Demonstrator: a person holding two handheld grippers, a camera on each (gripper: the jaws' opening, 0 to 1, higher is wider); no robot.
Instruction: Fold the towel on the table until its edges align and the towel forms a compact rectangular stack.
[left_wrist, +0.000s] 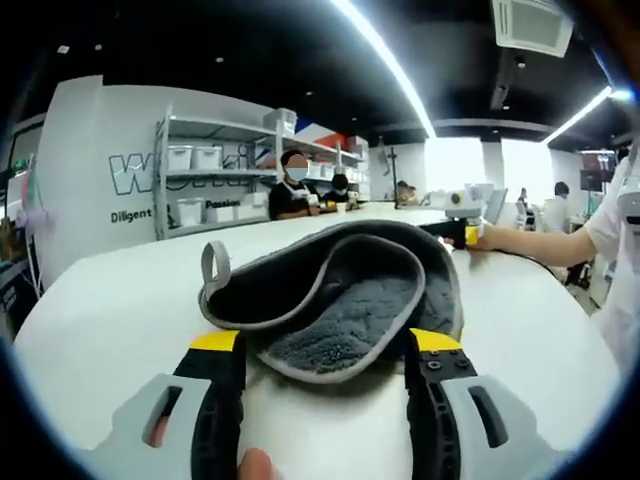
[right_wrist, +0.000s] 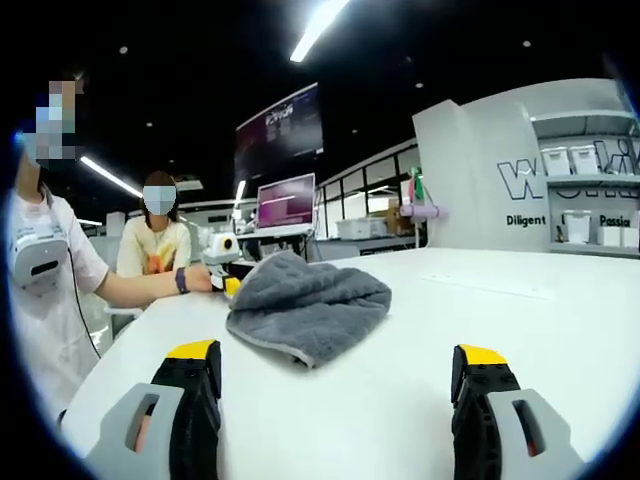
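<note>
A grey towel (left_wrist: 335, 300) lies bunched and loosely folded on the white table (left_wrist: 110, 300), its hanging loop (left_wrist: 213, 262) at the left. My left gripper (left_wrist: 325, 342) stands open, and the towel's near edge lies between its yellow-tipped jaws. The right gripper (left_wrist: 462, 228), held by a person's arm, sits at the towel's far right corner. In the right gripper view the towel (right_wrist: 305, 305) lies ahead and to the left on the table (right_wrist: 480, 300). My right gripper (right_wrist: 338, 355) is open with nothing between its jaws. The left gripper (right_wrist: 226, 272) is beside the towel's far left side.
A person in a white shirt (right_wrist: 45, 270) stands at the table's left edge, and another (right_wrist: 155, 245) sits behind. More people (left_wrist: 295, 190) sit at the table's far edge. Shelves with white bins (left_wrist: 195, 160) and a laptop (right_wrist: 285, 205) stand beyond the table.
</note>
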